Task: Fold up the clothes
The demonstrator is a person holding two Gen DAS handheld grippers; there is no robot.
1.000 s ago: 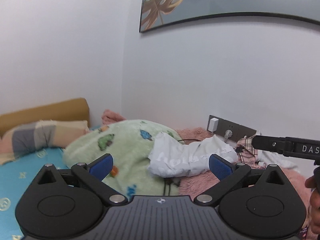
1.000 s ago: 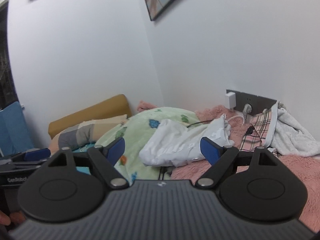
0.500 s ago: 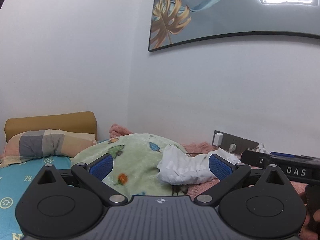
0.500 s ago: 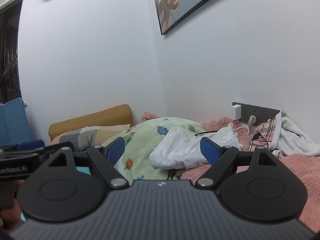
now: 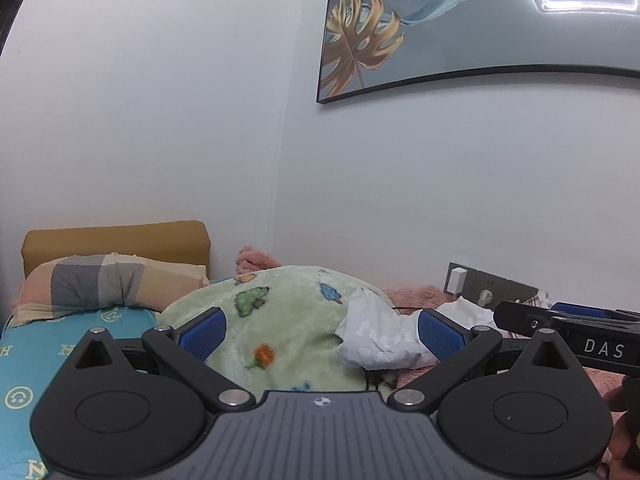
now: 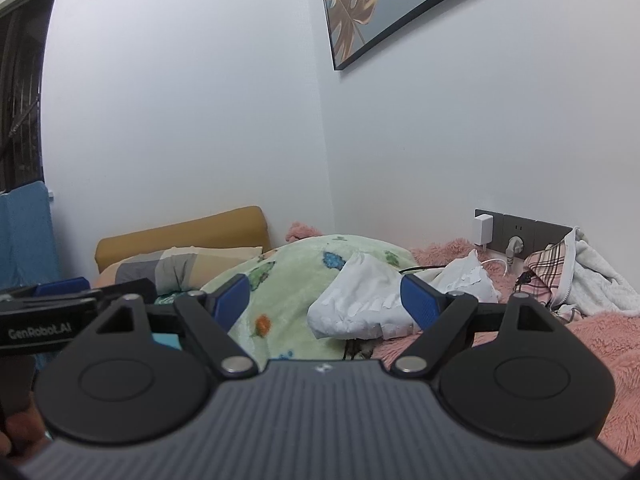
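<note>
The left claw (image 5: 320, 330) is built of matt black plastic with ribbed blue rubber pads (image 5: 202, 330) and bright metal pivot pins. A crumpled white cloth garment (image 5: 380, 338) is seen on a plush green fleece blanket (image 5: 280, 320). Shaggy pink pile (image 6: 600, 344) is spread at right. The framed picture (image 5: 480, 20) is glossy.

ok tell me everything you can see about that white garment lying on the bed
The white garment is a crumpled, unfolded heap of thin, creased fabric with faint pale lettering. It lies partly on the green cartoon-print blanket and partly on the pink fluffy cover, one end reaching toward the wall sockets. A dark cable runs behind it. Neither claw touches it.
</note>
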